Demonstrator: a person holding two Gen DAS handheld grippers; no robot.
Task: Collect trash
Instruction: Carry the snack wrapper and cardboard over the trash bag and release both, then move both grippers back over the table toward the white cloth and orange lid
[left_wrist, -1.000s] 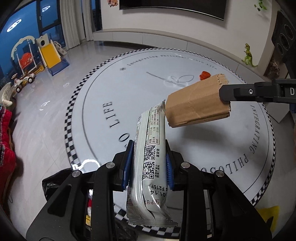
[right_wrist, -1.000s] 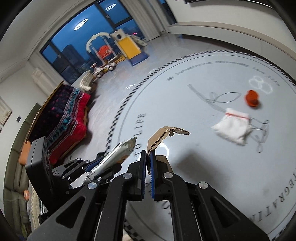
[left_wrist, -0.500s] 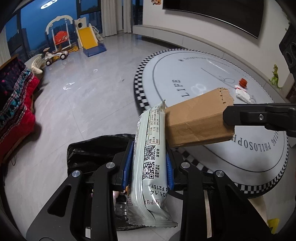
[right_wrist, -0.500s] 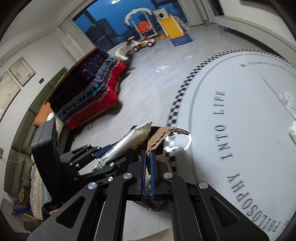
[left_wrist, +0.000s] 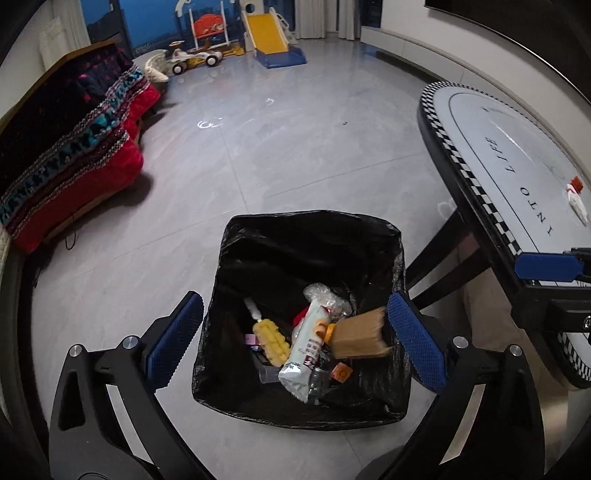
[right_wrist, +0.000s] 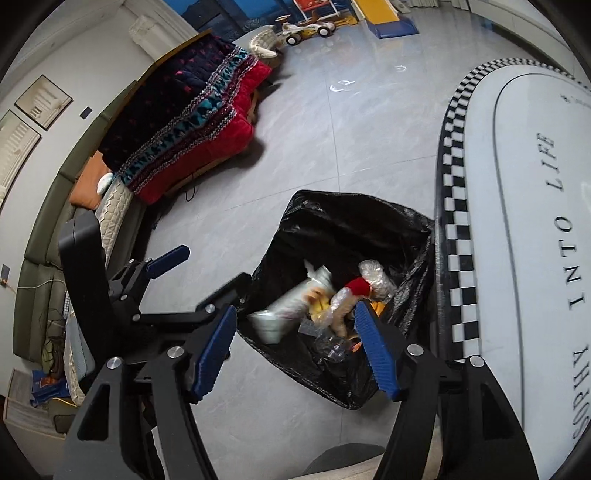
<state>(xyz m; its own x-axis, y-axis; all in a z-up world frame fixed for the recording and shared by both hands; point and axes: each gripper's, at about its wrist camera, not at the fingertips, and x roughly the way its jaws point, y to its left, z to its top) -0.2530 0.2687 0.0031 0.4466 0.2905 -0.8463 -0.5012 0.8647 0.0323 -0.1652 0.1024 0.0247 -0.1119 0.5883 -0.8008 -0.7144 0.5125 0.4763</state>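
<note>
Change: both loads released; half a second ago still clamped.
Left gripper (left_wrist: 291, 339): wide open, empty.
Right gripper (right_wrist: 295, 350): wide open, empty.
Long white plastic snack wrapper (left_wrist: 304, 350): inside black plastic trash bag (left_wrist: 314, 240), lower centre of frame.
Torn brown cardboard piece (left_wrist: 360, 334): beside it.
Meaning: probably more trash left on round white table (left_wrist: 517, 177), at right.
Room: glossy grey tile floor (left_wrist: 277, 147).

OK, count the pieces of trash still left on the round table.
2. A white crumpled wrapper and an orange cap right behind it, both near the table far edge. Part of the tabletop is out of view, so more may be hidden.
</note>
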